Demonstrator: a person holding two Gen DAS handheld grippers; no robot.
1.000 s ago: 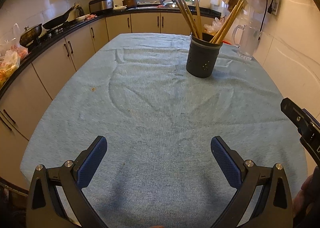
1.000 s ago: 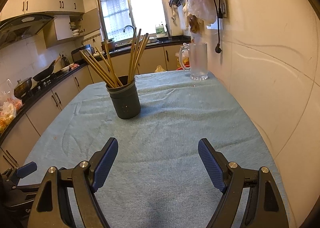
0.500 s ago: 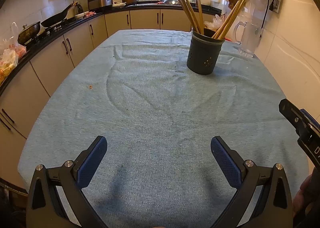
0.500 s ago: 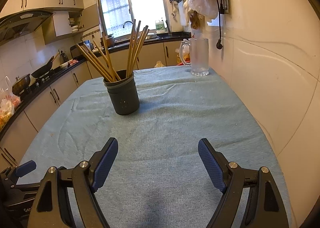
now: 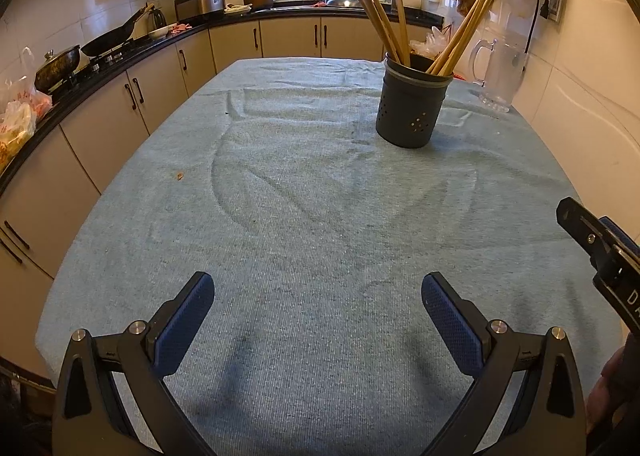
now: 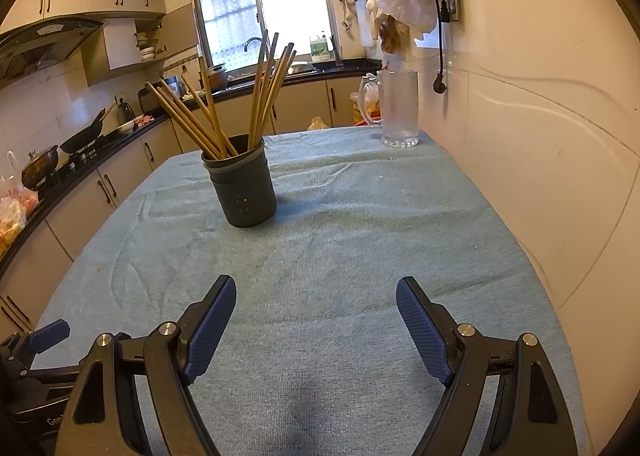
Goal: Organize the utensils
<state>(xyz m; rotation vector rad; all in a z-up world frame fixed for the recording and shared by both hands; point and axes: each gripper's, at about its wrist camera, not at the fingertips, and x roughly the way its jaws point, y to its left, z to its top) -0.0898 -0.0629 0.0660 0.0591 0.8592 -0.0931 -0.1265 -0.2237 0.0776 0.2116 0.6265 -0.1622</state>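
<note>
While both grippers stay spread and empty, the chopstick holder looms nearer.

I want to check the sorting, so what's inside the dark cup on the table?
Wooden chopsticks stand in the dark cup, leaning out in two bunches, left and right. Their lower ends and the cup's bottom are hidden by its wall.

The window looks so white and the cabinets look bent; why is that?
Right wrist view: daylight overexposes the window, so nothing outside shows. Left wrist view: the fisheye lens bows the cabinets and table edge; soft shadows lie on the cloth under the open left gripper.
</note>
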